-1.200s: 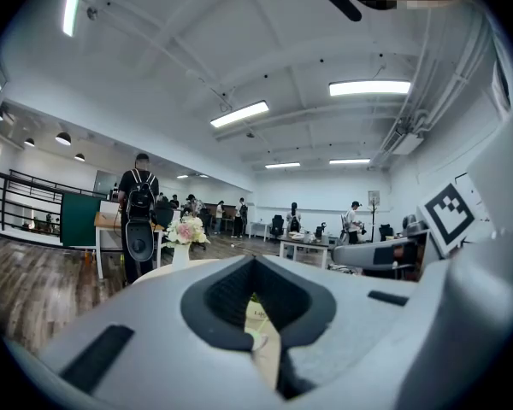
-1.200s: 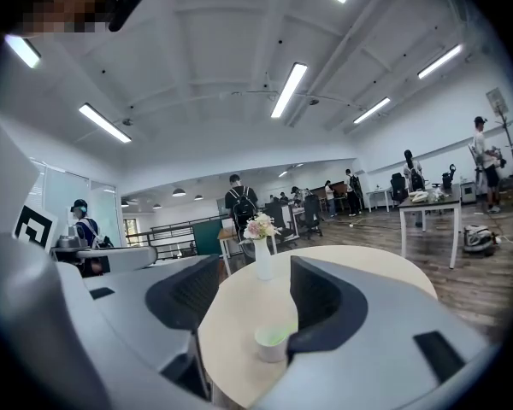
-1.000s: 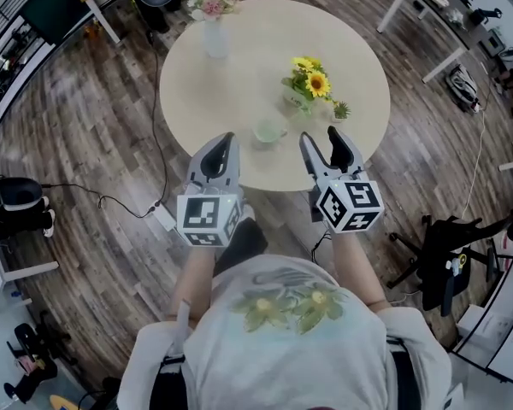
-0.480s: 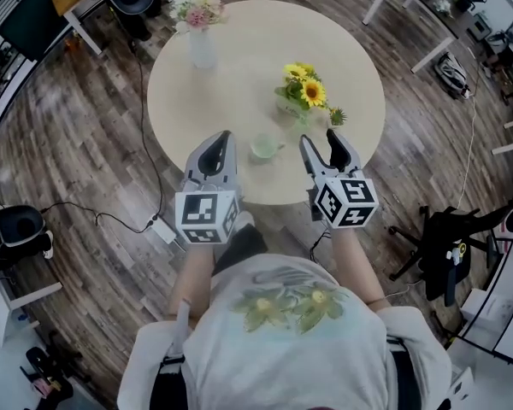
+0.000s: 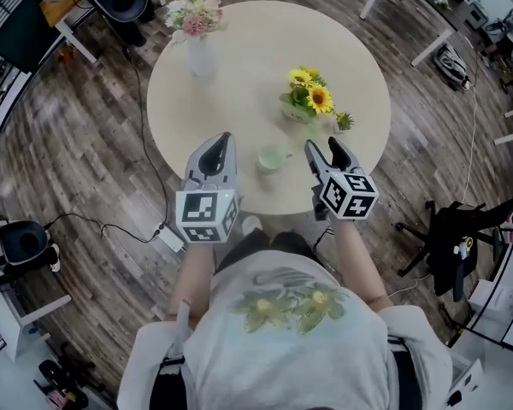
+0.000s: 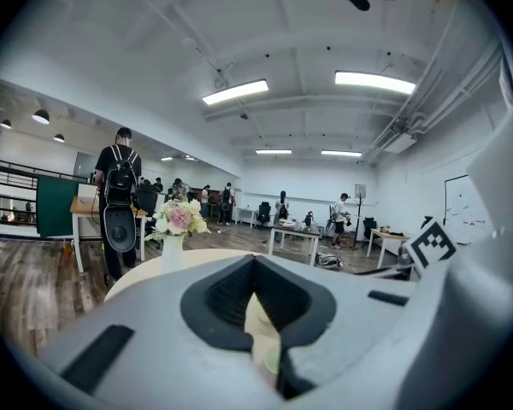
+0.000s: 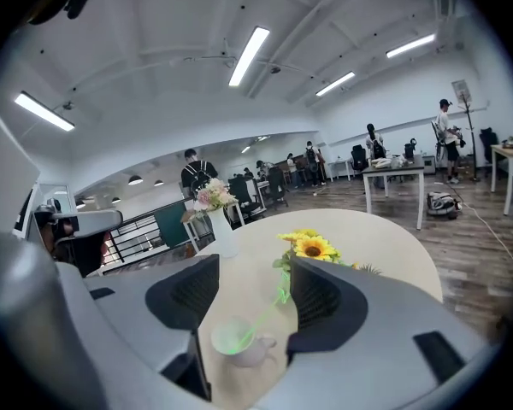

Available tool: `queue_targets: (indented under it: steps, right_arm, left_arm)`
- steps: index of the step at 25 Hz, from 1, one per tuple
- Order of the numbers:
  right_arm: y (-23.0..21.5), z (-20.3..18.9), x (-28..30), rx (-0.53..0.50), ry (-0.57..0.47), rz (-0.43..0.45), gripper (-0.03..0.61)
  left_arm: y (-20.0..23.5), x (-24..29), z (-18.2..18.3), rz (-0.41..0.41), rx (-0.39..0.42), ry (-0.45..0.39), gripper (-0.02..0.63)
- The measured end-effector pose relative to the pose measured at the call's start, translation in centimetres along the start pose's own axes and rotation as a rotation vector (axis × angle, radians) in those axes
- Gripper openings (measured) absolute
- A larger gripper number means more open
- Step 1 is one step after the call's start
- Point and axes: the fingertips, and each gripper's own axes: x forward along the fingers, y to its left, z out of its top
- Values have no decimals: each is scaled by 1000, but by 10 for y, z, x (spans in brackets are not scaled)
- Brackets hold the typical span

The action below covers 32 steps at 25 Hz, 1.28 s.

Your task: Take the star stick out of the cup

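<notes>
table top (image 5: 239,67): pale, matt, smooth, faint wood tone. floor (image 5: 85,143): dark wood planks, slight sheen. cup (image 5: 271,158): pale, glossy, ceramic-looking. star stick (image 7: 262,319): translucent green plastic. left gripper (image 5: 221,140) and right gripper (image 5: 322,143): grey matt plastic shells, black ribbed inner faces. vase (image 5: 202,58): white, smooth.

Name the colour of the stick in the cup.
Green; the star stick shows best in the right gripper view.
</notes>
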Motion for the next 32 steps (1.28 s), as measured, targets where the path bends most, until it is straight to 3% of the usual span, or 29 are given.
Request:
queue_targets:
  steps: [13,25,32]
  right_arm:
    - [-30,-50,36,170,101,14,253]
    - [-44,-64,66,285,107,60,252]
    - [-43,-75,74,316,133,80,236]
  left_arm:
    - [11,7,-18,-5,-19,40,2]
    - [17,30,-26,0,-5,71,2]
    - [11,46,-31,-47,30,104,2]
